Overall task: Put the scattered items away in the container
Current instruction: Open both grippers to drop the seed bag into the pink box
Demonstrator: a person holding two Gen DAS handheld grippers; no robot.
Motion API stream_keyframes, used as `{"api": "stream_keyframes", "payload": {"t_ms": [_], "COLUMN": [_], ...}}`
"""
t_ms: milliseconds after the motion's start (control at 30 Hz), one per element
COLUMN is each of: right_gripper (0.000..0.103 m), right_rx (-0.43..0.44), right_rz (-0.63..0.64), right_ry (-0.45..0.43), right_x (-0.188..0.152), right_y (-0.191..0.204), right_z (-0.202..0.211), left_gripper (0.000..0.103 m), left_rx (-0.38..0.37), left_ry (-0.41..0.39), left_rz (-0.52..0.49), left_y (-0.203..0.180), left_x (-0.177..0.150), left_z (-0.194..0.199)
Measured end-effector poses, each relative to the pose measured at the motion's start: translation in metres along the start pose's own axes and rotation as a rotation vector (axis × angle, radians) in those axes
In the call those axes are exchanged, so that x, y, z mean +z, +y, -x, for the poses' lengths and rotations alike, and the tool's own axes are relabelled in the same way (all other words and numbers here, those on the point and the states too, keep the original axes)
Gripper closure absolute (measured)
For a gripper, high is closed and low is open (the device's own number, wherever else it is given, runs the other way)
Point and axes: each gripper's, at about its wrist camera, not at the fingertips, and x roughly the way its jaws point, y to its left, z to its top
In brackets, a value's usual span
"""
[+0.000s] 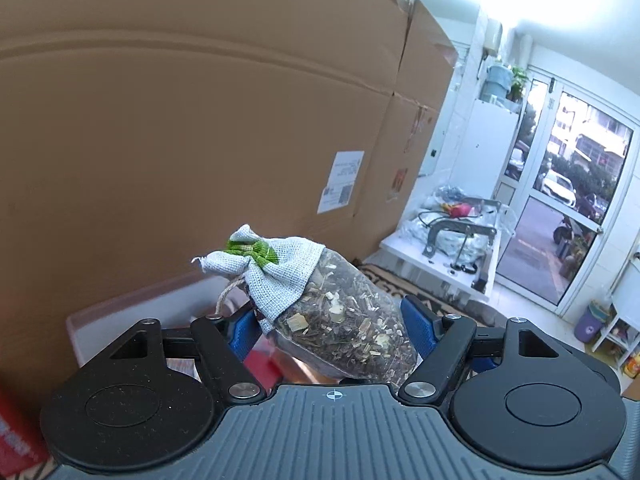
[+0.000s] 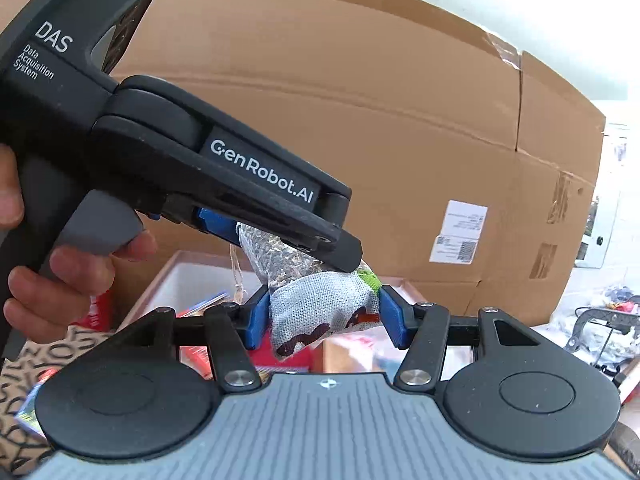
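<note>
A clear herb sachet (image 1: 344, 320) with a grey burlap neck and green ribbon sits pinched between the blue pads of my left gripper (image 1: 328, 332). In the right wrist view that left gripper (image 2: 320, 248) reaches in from the upper left, the sachet (image 2: 280, 252) still in its grip. Just below it, my right gripper (image 2: 325, 316) is shut on a grey cloth pouch (image 2: 320, 320) with dark brown and red marks. A pink-rimmed white container (image 2: 188, 276) lies underneath both, with red packets inside. Its rim (image 1: 120, 308) also shows in the left wrist view.
A tall cardboard box (image 1: 200, 120) stands close behind the container. A low white table (image 1: 452, 264) with metal clamps is to the right, before a glass door (image 1: 560, 200). A person's hand (image 2: 60, 280) grips the left gripper's handle. A patterned rug (image 2: 24, 380) covers the floor.
</note>
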Motion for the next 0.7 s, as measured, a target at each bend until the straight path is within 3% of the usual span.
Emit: {"api": "stream_keyframes", "payload": {"t_ms": [167,233,267,300,333,367,500,700], "right_gripper": [0.042,0.038,0.032,0.016,0.012,0.012,0.012,0.004], "right_rx": [-0.047,-0.067,-0.100,-0.134,-0.171,-0.191,-0.140,-0.119], "right_rz": [0.014,0.003,0.008,0.014,0.028,0.043,0.029,0.075], "right_ry": [0.005,0.031,0.044,0.057,0.060,0.046,0.019,0.024], "right_x": [0.002,0.000,-0.004,-0.008,-0.011,-0.015,-0.022,-0.024], "right_y": [-0.018,-0.025,-0.028,-0.030,-0.029,-0.029,-0.031,-0.021], "right_z": [-0.025,-0.041,-0.047,-0.054,-0.054,-0.050,-0.030,-0.015], "left_gripper": [0.022,0.000,0.000,0.000,0.000,0.000,0.000,0.000], "left_rx": [0.006,0.066,0.113,0.138,0.161,0.159,0.192,0.220], "left_ry": [0.025,0.031,0.034,0.045,0.056,0.070,0.073,0.050], "left_rz": [-0.005,0.018,0.041,0.058,0.075,0.077,0.065,0.021], "left_y": [0.005,0.009,0.012,0.016,0.021,0.024,0.032,0.023], "left_x": [0.020,0.021,0.019,0.016,0.013,0.010,0.001,-0.007], "left_z": [-0.033,-0.045,-0.048,-0.049,-0.050,-0.050,-0.045,-0.030]}}
